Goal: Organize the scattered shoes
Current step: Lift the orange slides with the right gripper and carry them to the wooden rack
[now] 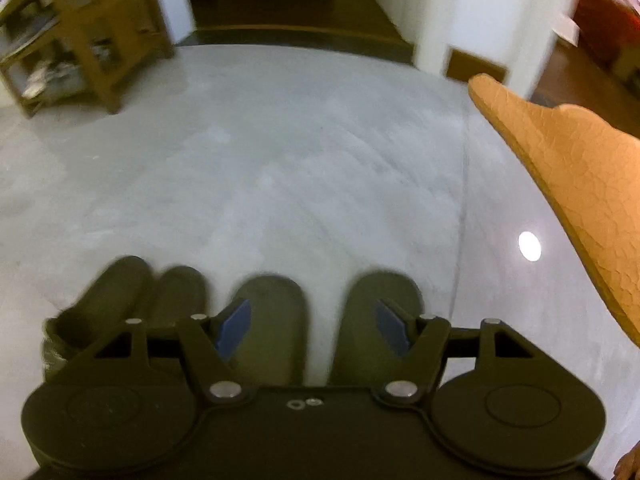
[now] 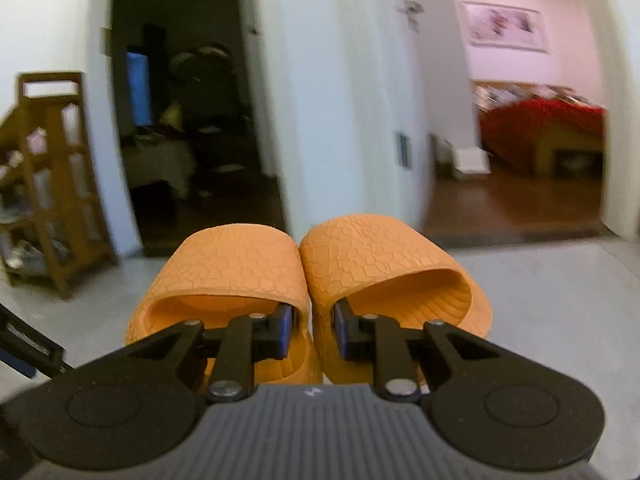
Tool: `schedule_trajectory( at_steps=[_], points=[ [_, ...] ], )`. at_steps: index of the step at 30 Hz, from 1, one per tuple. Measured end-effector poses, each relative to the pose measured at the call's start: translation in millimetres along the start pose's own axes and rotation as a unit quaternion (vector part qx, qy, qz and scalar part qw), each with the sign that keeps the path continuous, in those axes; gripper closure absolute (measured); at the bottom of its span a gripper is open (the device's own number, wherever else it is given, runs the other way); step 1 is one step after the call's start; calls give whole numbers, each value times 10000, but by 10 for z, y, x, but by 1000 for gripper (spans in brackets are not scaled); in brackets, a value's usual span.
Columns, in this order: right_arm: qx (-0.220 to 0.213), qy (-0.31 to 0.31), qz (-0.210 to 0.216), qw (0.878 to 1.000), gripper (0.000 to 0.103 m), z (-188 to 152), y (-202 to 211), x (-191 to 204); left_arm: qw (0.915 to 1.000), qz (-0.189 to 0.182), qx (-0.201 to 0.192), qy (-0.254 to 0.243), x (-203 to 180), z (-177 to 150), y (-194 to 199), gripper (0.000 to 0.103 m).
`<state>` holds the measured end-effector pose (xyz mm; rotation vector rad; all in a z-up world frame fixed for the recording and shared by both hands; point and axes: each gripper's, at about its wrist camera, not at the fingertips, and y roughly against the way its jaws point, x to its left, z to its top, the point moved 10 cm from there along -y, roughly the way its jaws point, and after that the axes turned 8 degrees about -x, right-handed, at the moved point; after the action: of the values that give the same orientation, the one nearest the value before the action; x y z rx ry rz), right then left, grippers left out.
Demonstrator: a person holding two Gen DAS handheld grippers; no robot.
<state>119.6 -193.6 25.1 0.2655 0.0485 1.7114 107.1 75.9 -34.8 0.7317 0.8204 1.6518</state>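
Note:
My right gripper [image 2: 313,330] is shut on a pair of orange slides [image 2: 308,276], pinching their two inner walls together and holding them above the floor. One orange slide also shows at the right edge of the left wrist view [image 1: 580,184], raised in the air. My left gripper [image 1: 313,330] is open and empty, hovering low over two dark olive slides [image 1: 272,324] that lie side by side on the grey floor. Another dark olive pair [image 1: 132,292] lies to their left, blurred.
A wooden shoe rack [image 1: 80,36] with shoes on its shelves stands at the far left against the wall; it also shows in the right wrist view [image 2: 52,184]. Beyond the grey floor [image 1: 280,152] are a dark doorway [image 2: 192,120] and a bedroom with a red bed [image 2: 540,128].

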Motion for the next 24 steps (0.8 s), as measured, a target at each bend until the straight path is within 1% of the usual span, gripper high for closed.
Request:
schedule_trajectory(
  at_steps=[2, 4, 5, 6, 8, 9, 11, 12, 14, 18, 20, 22, 24],
  points=[
    [19, 45, 187, 9998, 79, 249, -113, 233, 9996, 19, 40, 265, 219, 284, 204, 34],
    [92, 113, 494, 9987, 79, 613, -251, 597, 9989, 99, 83, 454, 442, 560, 449, 34],
    [126, 150, 592, 9981, 79, 734, -290, 726, 9984, 157, 105, 527, 555, 696, 583, 34],
    [211, 185, 776, 9966, 79, 980, -336, 987, 9979, 200, 140, 605, 660, 816, 711, 34],
    [315, 172, 948, 9948, 79, 1233, -364, 1255, 9963, 225, 262, 784, 850, 1006, 967, 34],
    [372, 145, 1041, 9938, 79, 1390, -362, 1413, 9954, 242, 314, 876, 995, 1159, 1180, 34],
    [457, 174, 1283, 9905, 79, 1882, -308, 1897, 9939, 328, 343, 997, 1278, 1444, 1599, 34],
    [462, 193, 1317, 9900, 79, 1953, -298, 1972, 9934, 395, 335, 1019, 1415, 1578, 1800, 34],
    [522, 221, 1484, 9873, 79, 2426, -234, 2425, 9933, 579, 305, 952, 1680, 1838, 2168, 34],
    [676, 204, 1636, 9840, 79, 3121, -164, 3057, 9918, 790, 274, 969, 2216, 2272, 2877, 34],
    [691, 223, 1682, 9831, 79, 3343, -113, 3283, 9905, 841, 384, 1014, 2436, 2376, 3062, 34],
    [687, 244, 1756, 9818, 79, 3659, -71, 3668, 9891, 892, 493, 1059, 2655, 2480, 3247, 34],
    [676, 233, 1773, 9816, 79, 3839, -51, 3914, 9877, 934, 603, 1098, 2885, 2587, 3430, 34]
  ],
)
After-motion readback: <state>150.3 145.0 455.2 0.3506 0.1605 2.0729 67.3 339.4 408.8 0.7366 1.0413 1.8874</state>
